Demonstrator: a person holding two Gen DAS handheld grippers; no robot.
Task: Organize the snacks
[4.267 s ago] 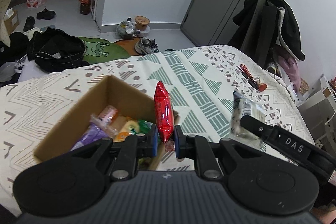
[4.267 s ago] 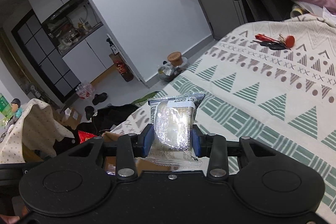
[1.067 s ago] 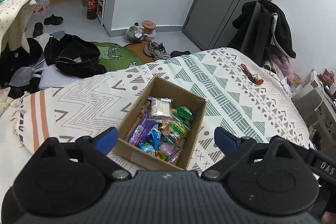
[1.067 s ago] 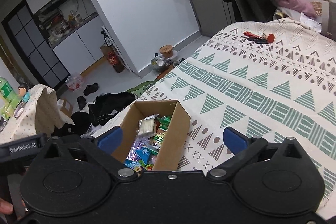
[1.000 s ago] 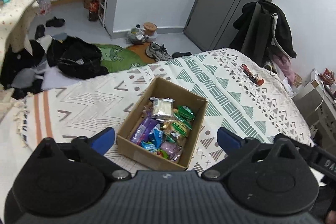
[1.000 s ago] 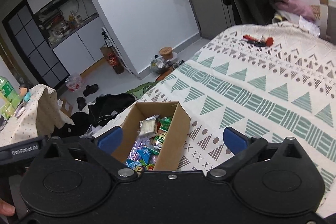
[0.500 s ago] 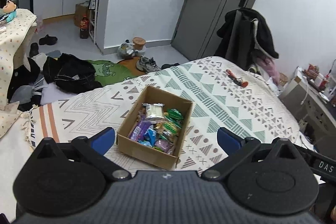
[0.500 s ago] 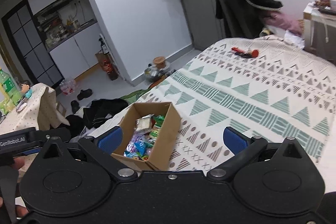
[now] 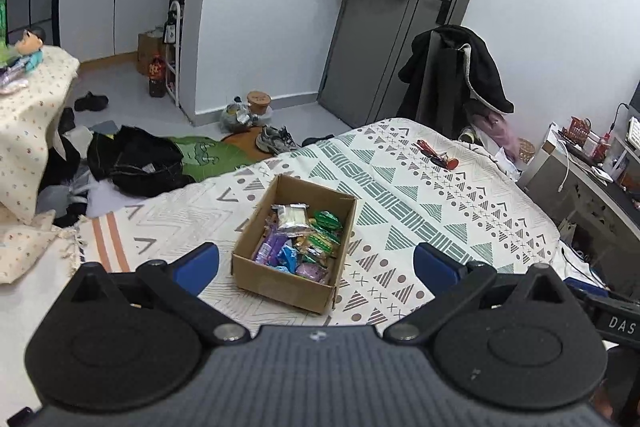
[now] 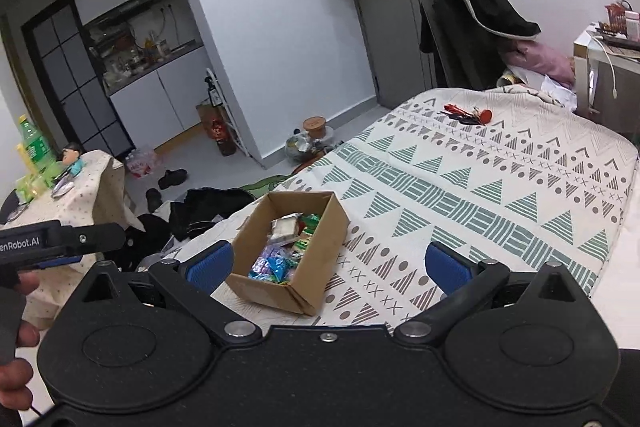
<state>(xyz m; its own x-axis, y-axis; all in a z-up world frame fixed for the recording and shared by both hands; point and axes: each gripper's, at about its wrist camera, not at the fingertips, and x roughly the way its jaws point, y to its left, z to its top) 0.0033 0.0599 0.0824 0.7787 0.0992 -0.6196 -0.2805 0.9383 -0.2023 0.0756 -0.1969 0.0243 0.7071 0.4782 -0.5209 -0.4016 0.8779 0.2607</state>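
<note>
Both grippers hang well above the bed, each one empty with its blue pads spread wide: the left gripper (image 9: 316,265) frames the cardboard box (image 9: 280,281) from over its near end, the right gripper (image 10: 326,267) looks at the same box (image 10: 326,239) from its corner. The box sits open on the patterned bedspread (image 9: 420,211), and the snacks (image 9: 298,239) are heaped inside it, a clear-wrapped pale packet (image 9: 291,216) on top beside green wrappers, purple and blue ones nearer. A bunch of red keys (image 10: 466,116) lies well apart, toward the far end of the bed. A person's fingers (image 10: 18,339) show at the left edge.
</note>
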